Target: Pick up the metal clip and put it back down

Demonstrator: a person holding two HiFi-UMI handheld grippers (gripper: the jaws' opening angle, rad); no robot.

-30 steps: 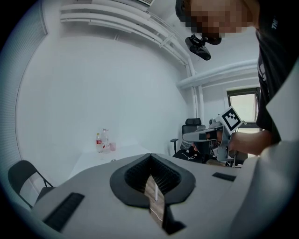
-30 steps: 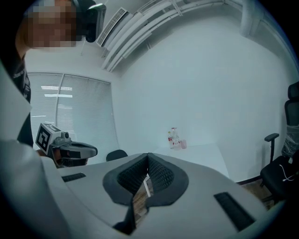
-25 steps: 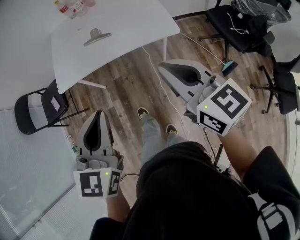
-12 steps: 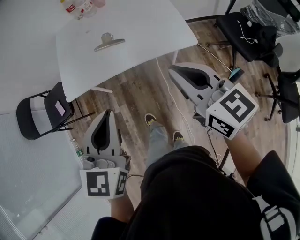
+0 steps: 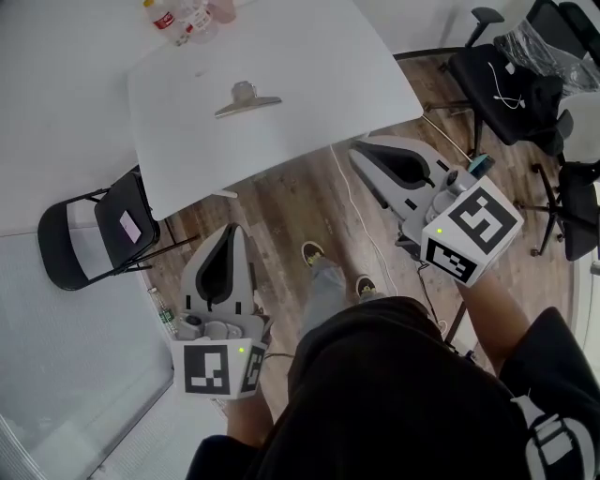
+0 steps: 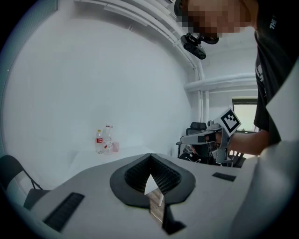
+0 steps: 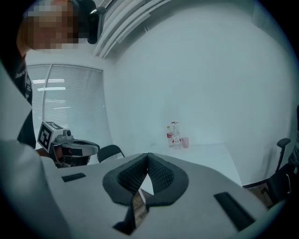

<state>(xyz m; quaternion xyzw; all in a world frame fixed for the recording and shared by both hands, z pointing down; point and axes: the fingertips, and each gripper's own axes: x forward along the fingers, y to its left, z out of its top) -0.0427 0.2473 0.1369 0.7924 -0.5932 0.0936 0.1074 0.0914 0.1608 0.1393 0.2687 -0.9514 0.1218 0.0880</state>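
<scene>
The metal clip (image 5: pixel 246 99) lies flat on the white table (image 5: pixel 309 66), silver with a round handle pointing away from me. Both grippers hang over the wooden floor, short of the table's near edge. My left gripper (image 5: pixel 232 228) is shut and empty, with its tips pointing at the table's left corner. Also shut and empty, my right gripper (image 5: pixel 356 148) reaches just under the table's near right edge. In the left gripper view the left gripper (image 6: pixel 150 156) has its tips together, as does the right gripper (image 7: pixel 147 155) in the right gripper view. Neither gripper view shows the clip.
Several bottles (image 5: pixel 178 14) and a pink cup stand at the table's far left end. A black folding chair (image 5: pixel 94 234) stands left of the table. Black office chairs (image 5: pixel 511 80) crowd the right side. A white cable (image 5: pixel 352 211) runs across the floor.
The table and clip have come closer and lower in the head view. Both grippers have advanced toward the table, still shut.
</scene>
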